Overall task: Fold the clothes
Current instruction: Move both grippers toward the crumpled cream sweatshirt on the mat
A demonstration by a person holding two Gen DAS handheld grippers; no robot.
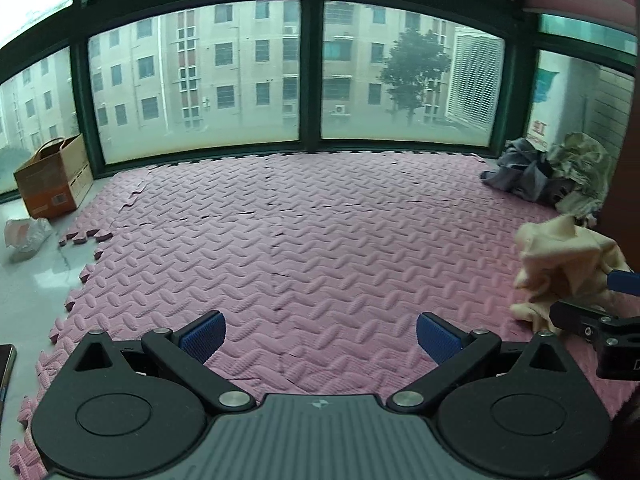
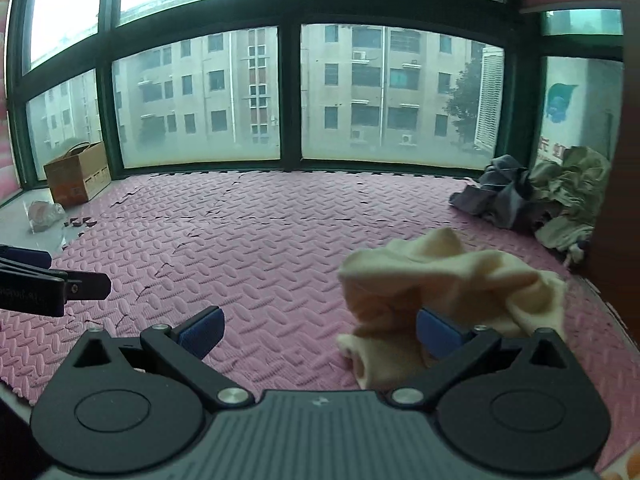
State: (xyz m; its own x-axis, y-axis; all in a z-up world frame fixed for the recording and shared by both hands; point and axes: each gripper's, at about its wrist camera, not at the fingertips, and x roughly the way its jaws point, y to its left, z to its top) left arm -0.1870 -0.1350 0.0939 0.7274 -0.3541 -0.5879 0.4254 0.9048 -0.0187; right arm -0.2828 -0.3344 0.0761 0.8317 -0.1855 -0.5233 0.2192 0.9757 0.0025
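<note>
On the pink mat point(image 2: 280, 232), my right tongs point(image 2: 320, 330) are gaping, the cream garment point(image 2: 452, 276) draping one finger, ready for spreading; my left tongs point(image 1: 318, 336) are hanging released, empty.

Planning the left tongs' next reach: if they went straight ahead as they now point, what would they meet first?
Probably just the pink foam mat; the left tongs stand open over bare mat, with the cream garment well off to the right.
</note>
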